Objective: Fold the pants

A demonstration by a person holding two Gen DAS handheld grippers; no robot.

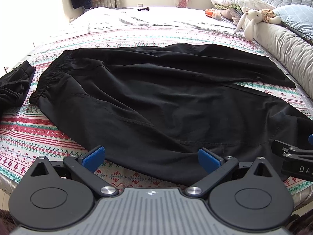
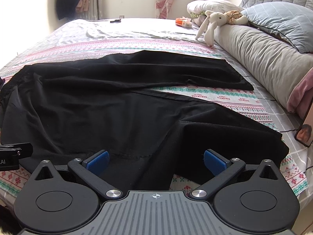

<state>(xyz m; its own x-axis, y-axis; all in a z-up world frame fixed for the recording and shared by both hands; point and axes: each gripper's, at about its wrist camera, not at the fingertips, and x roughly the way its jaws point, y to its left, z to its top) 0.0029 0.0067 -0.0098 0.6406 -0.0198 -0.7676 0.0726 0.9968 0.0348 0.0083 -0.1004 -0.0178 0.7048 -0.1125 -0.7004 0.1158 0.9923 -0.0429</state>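
black pants (image 1: 156,98) lie spread on the bed (image 1: 58,129); left tool (image 1: 151,159) and right tool (image 2: 155,161) both gape apart.

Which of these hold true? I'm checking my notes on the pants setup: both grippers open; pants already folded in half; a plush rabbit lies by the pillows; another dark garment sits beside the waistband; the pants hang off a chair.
1. Both the left gripper and right gripper are open. True.
2. The pants are folded in half. False: they lie spread out, legs apart.
3. A plush rabbit lies by the pillows. True.
4. Another dark garment sits beside the waistband. True.
5. The pants hang off a chair. False: they lie flat on the bed.
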